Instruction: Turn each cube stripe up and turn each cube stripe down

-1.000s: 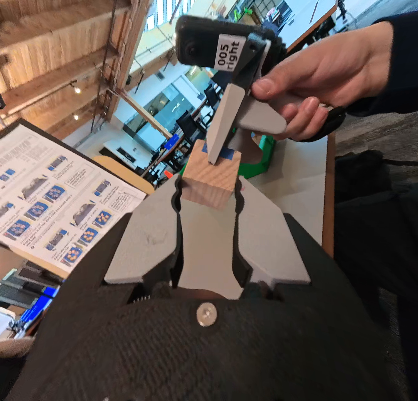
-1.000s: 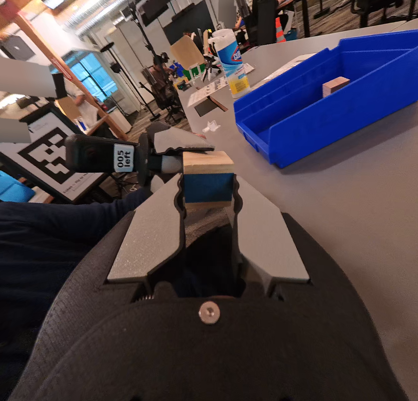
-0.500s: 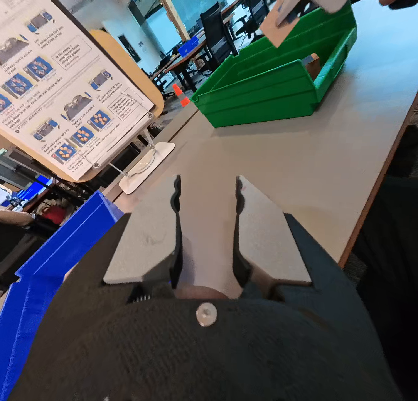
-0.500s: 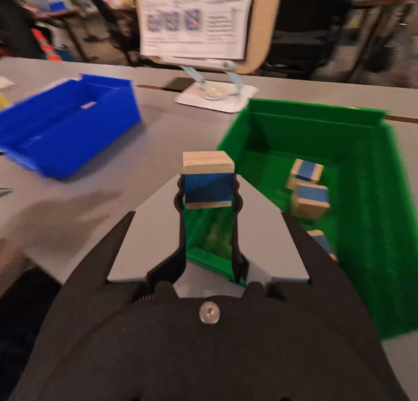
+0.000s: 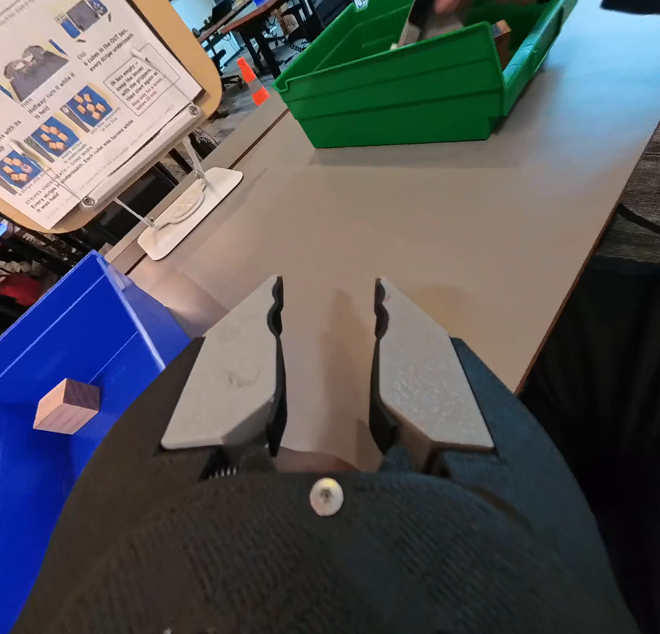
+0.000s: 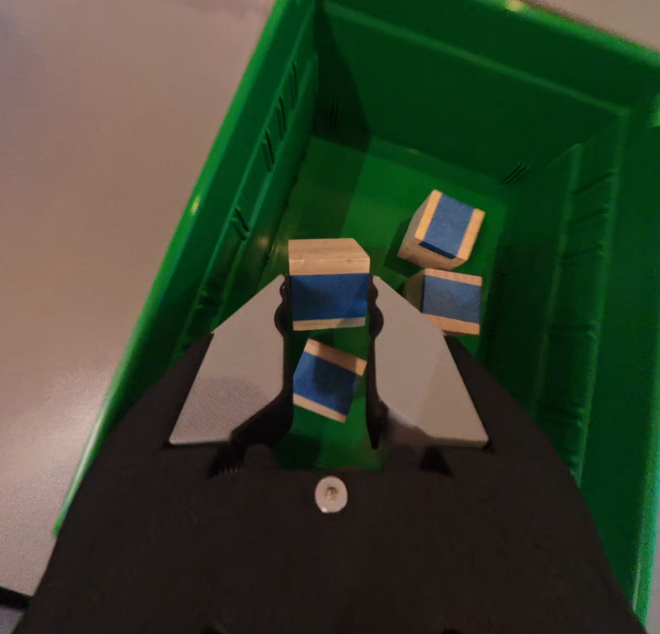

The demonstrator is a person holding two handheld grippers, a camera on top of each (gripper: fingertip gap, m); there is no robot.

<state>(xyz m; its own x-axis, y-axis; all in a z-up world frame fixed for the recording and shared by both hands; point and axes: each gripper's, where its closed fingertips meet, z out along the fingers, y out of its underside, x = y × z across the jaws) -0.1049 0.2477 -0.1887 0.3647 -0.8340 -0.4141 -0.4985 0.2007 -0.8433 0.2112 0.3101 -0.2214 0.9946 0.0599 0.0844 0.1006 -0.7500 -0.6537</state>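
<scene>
While I hold both grippers over the grey table [image 5: 410, 202], this is what my two wrist cameras give me:

Right gripper [image 6: 328, 295]: my fingers are clenched on a wooden cube [image 6: 328, 283], held above the inside of the green bin [image 6: 446, 81].

Held cube: pale wood with a wide blue stripe; the striped face is turned toward my camera, a plain wood face is on top, and a thin wood edge shows below the blue.

Cubes in the green bin: three lie on its floor, each stripe up. One [image 6: 326, 379] sits below my held cube, seen between my fingers, skewed. One [image 6: 450, 300] is toward the bin's right wall, and another [image 6: 443, 229] lies just beyond it, turned at an angle; whether those two touch I cannot tell.

Left gripper [image 5: 328, 295]: my fingers are spread with nothing between them, over the table near its front edge.

Blue bin [image 5: 82, 331]: at the table's left end; one cube [image 5: 66, 409] rests inside showing only bare wood, no stripe visible.

Green bin from the left wrist view: at the far right end of the table, with my right gripper reaching into it, blurred.

Instruction board [image 5: 71, 91]: on a white stand at the back edge of the table, between the two bins.
</scene>
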